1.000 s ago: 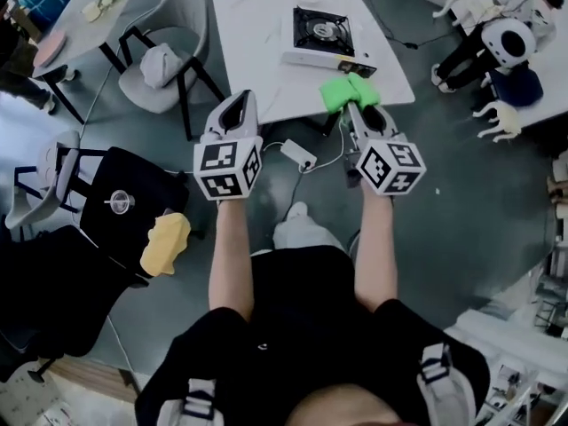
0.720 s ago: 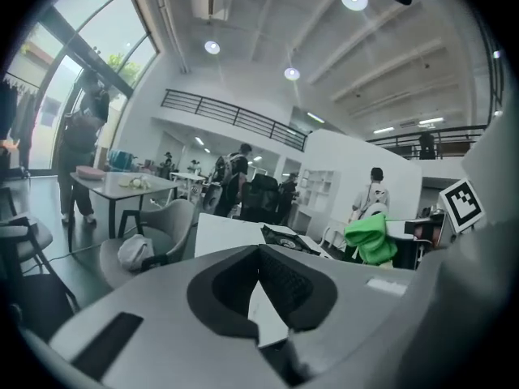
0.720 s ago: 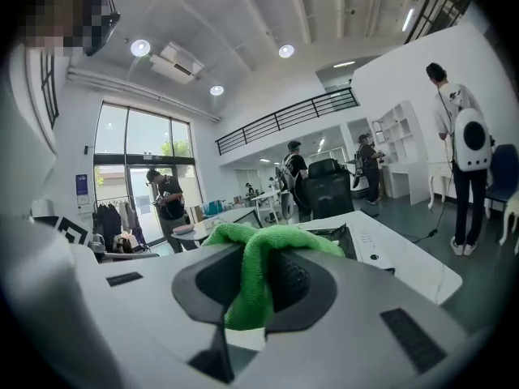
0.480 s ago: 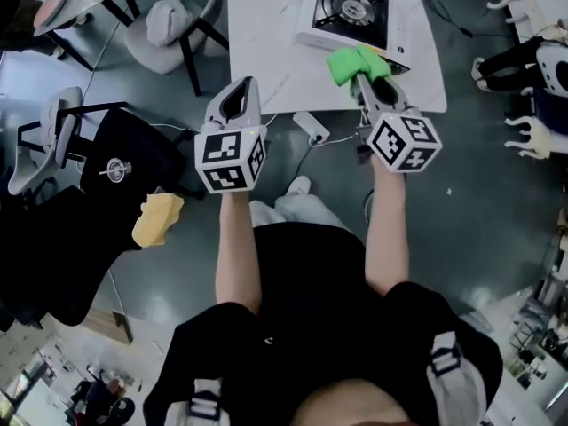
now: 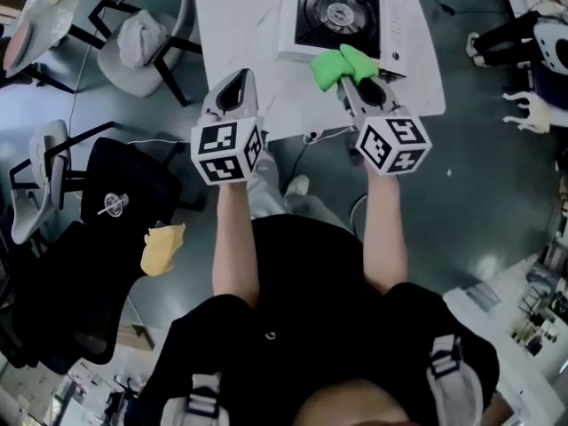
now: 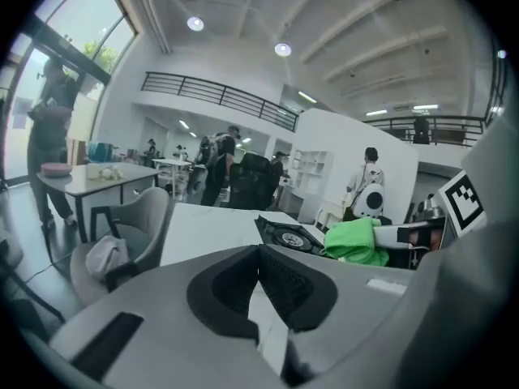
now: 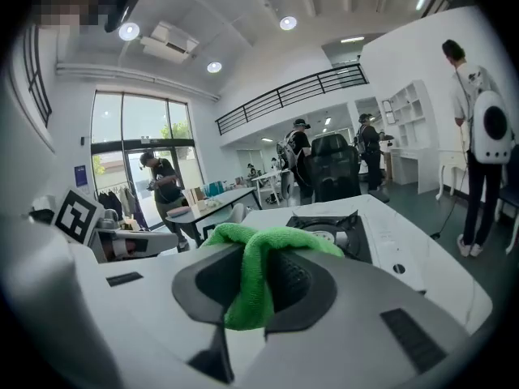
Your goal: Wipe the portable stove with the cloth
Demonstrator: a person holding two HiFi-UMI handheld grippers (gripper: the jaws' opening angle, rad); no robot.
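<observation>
Grips a bunched bright-green microfibre cloth (image 7: pixel 272 245) in the right gripper (image 7: pixel 253 280), at, perhaps touching, the near edge of the black-topped white portable stove (image 5: pixel 337 14) ahead on the white table (image 5: pixel 238 25). Holds the left gripper (image 6: pixel 258 256) alongside, jaws together, nothing between.

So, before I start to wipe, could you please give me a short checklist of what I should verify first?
1. Cloth grip: ok. The right gripper has its jaws shut on the green cloth.
2. Cloth leads the jaws: ok. It bunches over the jaw tips.
3. Cloth touching the portable stove: cannot tell. In the head view the cloth overlaps the stove's near edge, but height above it is unclear.
4. Stove top free of other things: ok. Only the burner shows.
5. Left gripper out of the way: ok. Jaws together, empty, over the table, left of the stove.
6. Burner off: cannot tell.
</observation>
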